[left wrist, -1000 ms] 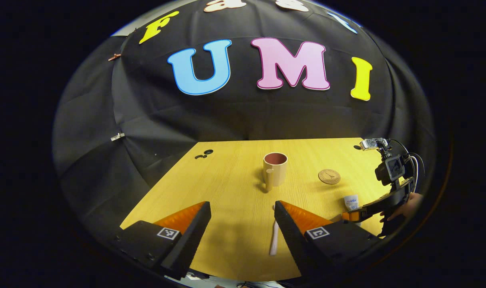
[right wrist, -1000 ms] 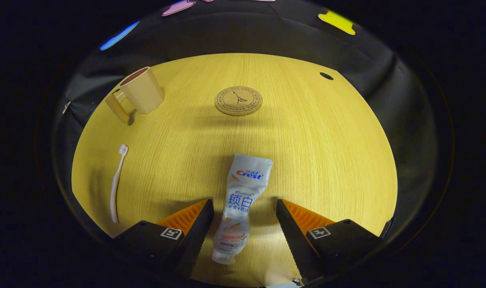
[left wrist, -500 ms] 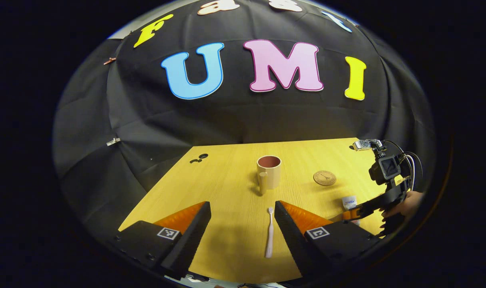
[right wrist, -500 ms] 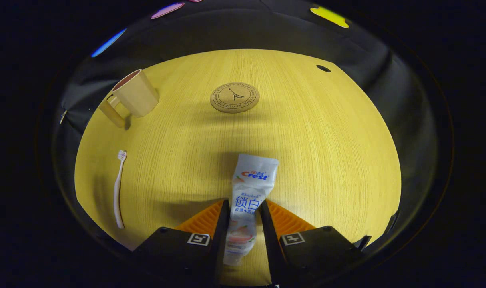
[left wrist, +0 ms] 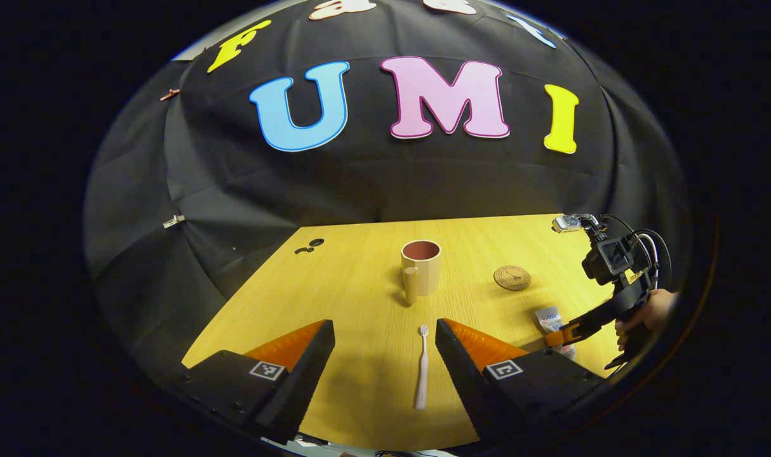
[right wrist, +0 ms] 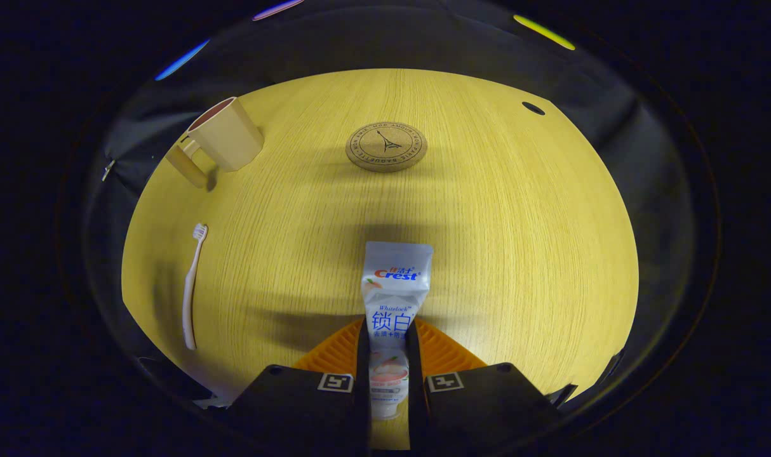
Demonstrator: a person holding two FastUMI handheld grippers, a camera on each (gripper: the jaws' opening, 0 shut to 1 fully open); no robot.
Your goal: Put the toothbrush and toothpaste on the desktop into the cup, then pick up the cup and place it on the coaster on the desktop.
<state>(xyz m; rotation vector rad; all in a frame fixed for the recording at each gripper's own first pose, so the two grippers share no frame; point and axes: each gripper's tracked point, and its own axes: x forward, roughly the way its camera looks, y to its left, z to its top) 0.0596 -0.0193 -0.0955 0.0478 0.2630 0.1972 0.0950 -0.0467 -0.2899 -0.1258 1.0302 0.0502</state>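
— While the left gripper (left wrist: 384, 355) hung over the near edge of the desktop (left wrist: 347, 285), what was it doing?

— Nothing yet, by the look of it. Its jaws stood wide apart with nothing between the pads, and the toothbrush (left wrist: 421, 367) lay flat on the wood in the gap, nearer the right-hand finger, bristles pointing away toward the cup (left wrist: 420, 267). I judged it was lining up along the handle so the fingers could close across it.

— And the cup?

— Upright, mouth open, handle turned toward the camera, past the brush head. To its right sat the coaster (left wrist: 512, 278), well apart from it, with bare wood all around.

— Farther right?

— A hand (left wrist: 643, 312) held the right gripper (right wrist: 386, 355) low at the table's right side. In the right gripper view its fingers were closed on the toothpaste (right wrist: 393, 298) — both pads pressed the tube's lower half, near the cap end, the flat crimped end sticking forward. The tube looked level, close over the table; whether it touched the wood I could not tell.

— Room to carry it?

— Plenty, I thought. The path to the cup ran up and left over open wood, the coaster off to one side. The table's rim curved near the toothbrush (right wrist: 191, 287) on the left, so that side was tighter.
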